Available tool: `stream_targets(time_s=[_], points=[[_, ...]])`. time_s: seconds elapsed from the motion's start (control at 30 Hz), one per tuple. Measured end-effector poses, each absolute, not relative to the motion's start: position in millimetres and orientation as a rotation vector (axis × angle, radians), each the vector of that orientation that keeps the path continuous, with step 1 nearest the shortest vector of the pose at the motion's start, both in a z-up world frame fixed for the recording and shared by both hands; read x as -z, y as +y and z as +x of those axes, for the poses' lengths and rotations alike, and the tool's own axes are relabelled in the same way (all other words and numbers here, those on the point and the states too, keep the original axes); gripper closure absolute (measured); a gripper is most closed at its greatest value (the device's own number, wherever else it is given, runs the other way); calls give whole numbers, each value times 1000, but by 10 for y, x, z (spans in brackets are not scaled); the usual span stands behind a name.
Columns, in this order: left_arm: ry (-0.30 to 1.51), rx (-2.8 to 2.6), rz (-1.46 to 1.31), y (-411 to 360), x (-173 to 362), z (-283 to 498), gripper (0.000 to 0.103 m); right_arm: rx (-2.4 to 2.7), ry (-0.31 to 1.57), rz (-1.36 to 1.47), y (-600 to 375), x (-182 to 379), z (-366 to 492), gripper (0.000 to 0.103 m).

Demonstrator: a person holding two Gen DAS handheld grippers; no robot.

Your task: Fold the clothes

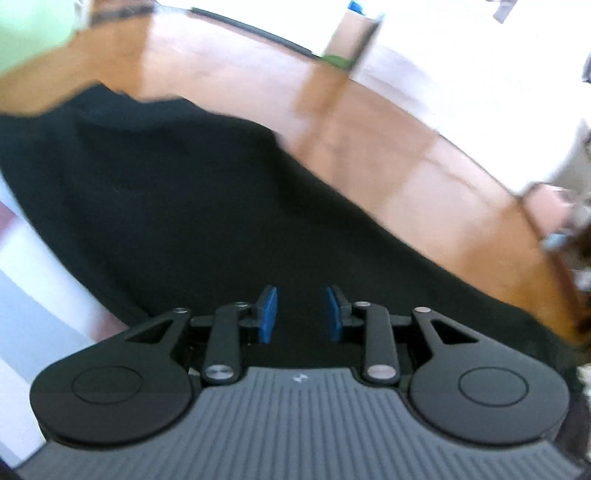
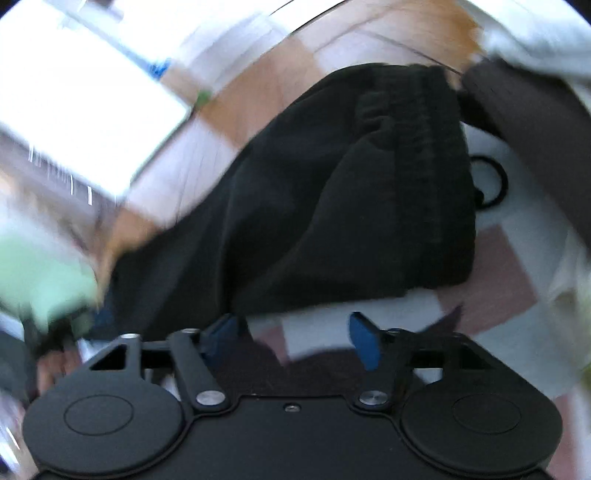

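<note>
From the left wrist camera I see my left gripper (image 1: pixel 301 308) hanging over the black garment (image 1: pixel 192 206), its blue pads (image 1: pixel 267 314) a narrow gap apart with nothing pinched between them; only dark cloth shows below the gap, and I cannot tell whether the tips touch it. The garment spreads across most of this view, lying on the wooden table (image 1: pixel 388 158), whose bare top runs along the far side of the cloth. At the top left corner there is a pale green blur (image 1: pixel 33 33), too smeared to identify. On the far side of the table a brown box (image 1: pixel 354 37) stands at the edge. From the right wrist camera my right gripper (image 2: pixel 295 338) has its jaws wide apart, empty, with the near edge of the garment (image 2: pixel 332 192) just ahead of the blue pads (image 2: pixel 364 339). Here the cloth is bunched, with a ribbed band running along its right side and a fold ridged up through the middle. Under the jaws I see a floor (image 2: pixel 498 266) of pale and reddish-brown squares, so this end of the garment appears to hang past the table. A black ring (image 2: pixel 495 181) lies on a white patch just right of the band. The picture is badly blurred.
</note>
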State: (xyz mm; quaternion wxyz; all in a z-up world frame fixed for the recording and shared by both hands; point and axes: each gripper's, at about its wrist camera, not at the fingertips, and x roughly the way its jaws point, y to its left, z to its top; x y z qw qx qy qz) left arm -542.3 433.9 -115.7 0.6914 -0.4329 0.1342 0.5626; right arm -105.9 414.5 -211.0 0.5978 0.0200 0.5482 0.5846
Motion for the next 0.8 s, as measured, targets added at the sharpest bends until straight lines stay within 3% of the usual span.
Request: stream_targets(time_s=[0.13,0.3,0.43,0.6,0.67,0.8], points=[[291,-1035,-1078,4182,1313,-4914,74,-1193,1392,351,4251,2368,-961,21],[531,-1020,-973,4273,1564,-4473,74,-976,1506,517,4326,2734,-1073,21],[611,-1052,-819,4301,1600,-4397,88,-1030,1453,414,4365,2637,-1203,20],[623,-1102,-693,4385,1591,-4341,88,-1006,1361,366,4532,2640,-1132,19],[626,-1100,-693,4401,1581,-4341,88,-995,1380,427,4559,2680,-1111,10],[588,-1076,-742,4519,1575,-4516,88,-992,1337,417,4655,2656,-1137,8]])
